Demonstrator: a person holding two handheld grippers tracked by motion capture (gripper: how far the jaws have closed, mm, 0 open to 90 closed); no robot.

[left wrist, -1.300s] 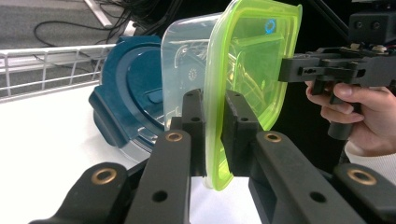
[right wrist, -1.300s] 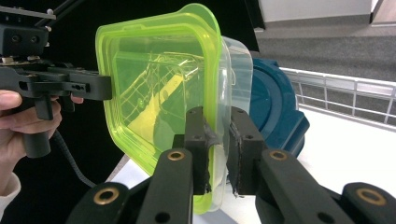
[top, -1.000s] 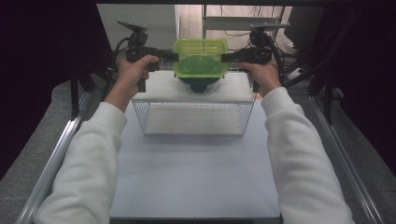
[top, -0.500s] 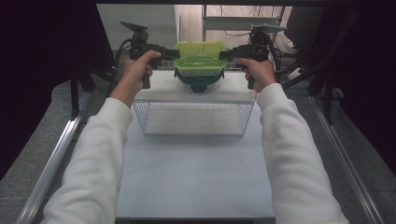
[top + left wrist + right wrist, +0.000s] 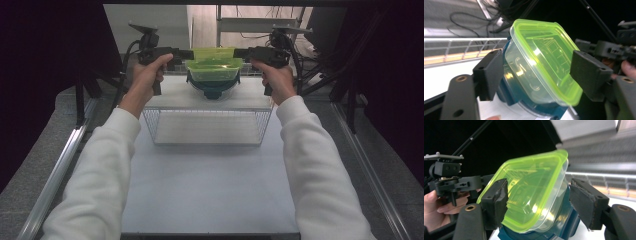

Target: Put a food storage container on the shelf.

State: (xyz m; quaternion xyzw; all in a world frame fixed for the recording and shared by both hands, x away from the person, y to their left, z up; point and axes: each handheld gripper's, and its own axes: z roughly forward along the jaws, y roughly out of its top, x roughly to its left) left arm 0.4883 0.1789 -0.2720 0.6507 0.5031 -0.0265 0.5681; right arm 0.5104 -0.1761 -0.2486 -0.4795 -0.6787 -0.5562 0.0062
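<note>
A clear container with a yellow-green lid [image 5: 214, 65] rests tilted on a dark teal container [image 5: 213, 90] at the far end of the white table, just behind a wire basket [image 5: 207, 125]. My left gripper [image 5: 187, 53] points at it from the left, my right gripper [image 5: 239, 52] from the right. In the left gripper view the lidded container [image 5: 541, 65] lies between the jaws of my left gripper [image 5: 539, 72], which have just been opening. In the right gripper view it [image 5: 534, 187] lies between the equally widened jaws of my right gripper [image 5: 540, 202], with a gap at the right pad [image 5: 586, 205].
The wire basket holds nothing, and the bare white table [image 5: 210, 185] stretches toward me in front of it. Metal rails [image 5: 60, 170] run along both table sides. A railing and cables [image 5: 461, 47] lie beyond the far edge, and dark stands flank the table.
The jaws of both grippers have spread away from the container's sides. The green-lidded container now looks lower and flatter on the teal one. The hands have barely shifted.
</note>
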